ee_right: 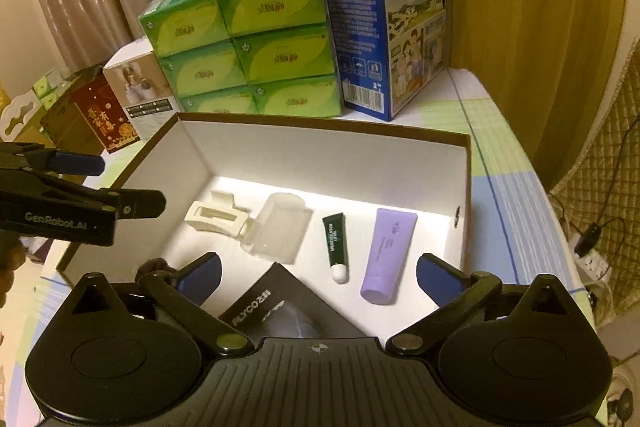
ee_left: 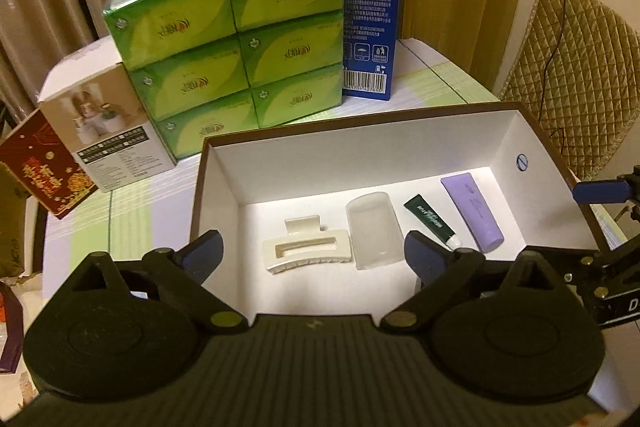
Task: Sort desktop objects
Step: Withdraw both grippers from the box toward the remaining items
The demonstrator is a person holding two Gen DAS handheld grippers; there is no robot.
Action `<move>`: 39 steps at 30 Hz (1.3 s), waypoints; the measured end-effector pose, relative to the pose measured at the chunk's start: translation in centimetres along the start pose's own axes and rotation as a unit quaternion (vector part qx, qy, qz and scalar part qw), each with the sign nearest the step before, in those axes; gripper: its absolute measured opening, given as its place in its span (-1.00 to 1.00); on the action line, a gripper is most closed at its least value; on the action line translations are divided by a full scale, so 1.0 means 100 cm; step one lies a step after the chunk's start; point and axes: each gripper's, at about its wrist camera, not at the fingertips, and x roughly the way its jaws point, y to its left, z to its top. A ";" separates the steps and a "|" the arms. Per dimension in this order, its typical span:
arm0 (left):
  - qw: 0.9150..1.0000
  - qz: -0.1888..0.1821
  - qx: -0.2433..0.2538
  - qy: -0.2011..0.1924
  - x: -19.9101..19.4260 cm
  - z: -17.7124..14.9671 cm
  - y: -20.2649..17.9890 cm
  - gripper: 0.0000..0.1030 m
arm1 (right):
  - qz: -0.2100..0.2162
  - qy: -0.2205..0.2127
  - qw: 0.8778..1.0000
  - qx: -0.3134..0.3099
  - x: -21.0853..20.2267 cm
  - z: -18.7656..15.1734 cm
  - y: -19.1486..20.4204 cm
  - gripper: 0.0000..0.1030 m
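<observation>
An open white-lined box [ee_left: 360, 151] [ee_right: 320, 155] holds a cream hair claw [ee_left: 306, 253] [ee_right: 214, 217], a clear plastic case [ee_left: 374, 235] [ee_right: 278, 231], a small dark green tube [ee_left: 432, 221] [ee_right: 336, 247] and a purple tube [ee_left: 474, 211] [ee_right: 386, 253]. A black FLYCO box [ee_right: 280, 311] lies at the near edge in the right wrist view. My left gripper [ee_left: 316, 255] is open and empty above the box's near side. My right gripper [ee_right: 318, 277] is open and empty over the black box. The left gripper also shows at the left of the right wrist view [ee_right: 80, 187].
Behind the box stand a stack of green tissue packs [ee_left: 232, 43] [ee_right: 248, 43], a blue milk carton [ee_left: 366, 7] [ee_right: 388, 23], a white product box [ee_left: 108, 131] and a red box [ee_left: 44, 171]. A quilted chair [ee_left: 576, 67] is at the right.
</observation>
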 end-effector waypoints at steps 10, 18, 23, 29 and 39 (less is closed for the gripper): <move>1.000 0.002 -0.014 -0.002 -0.036 -0.019 -0.003 0.86 | -0.006 -0.018 1.000 0.009 -0.039 -0.008 0.011 0.96; 1.000 -0.006 -0.028 -0.009 -0.066 -0.036 -0.005 0.88 | -0.005 -0.022 1.000 0.017 -0.062 -0.021 0.022 0.96; 0.999 -0.013 -0.033 -0.010 -0.080 -0.046 -0.007 0.88 | -0.005 -0.020 1.000 0.015 -0.073 -0.029 0.030 0.96; 0.999 -0.019 -0.041 -0.011 -0.096 -0.062 -0.008 0.88 | 0.003 -0.017 1.000 0.010 -0.087 -0.041 0.041 0.96; 0.999 -0.031 -0.041 -0.010 -0.117 -0.087 -0.013 0.88 | 0.008 -0.010 1.000 0.003 -0.105 -0.064 0.055 0.96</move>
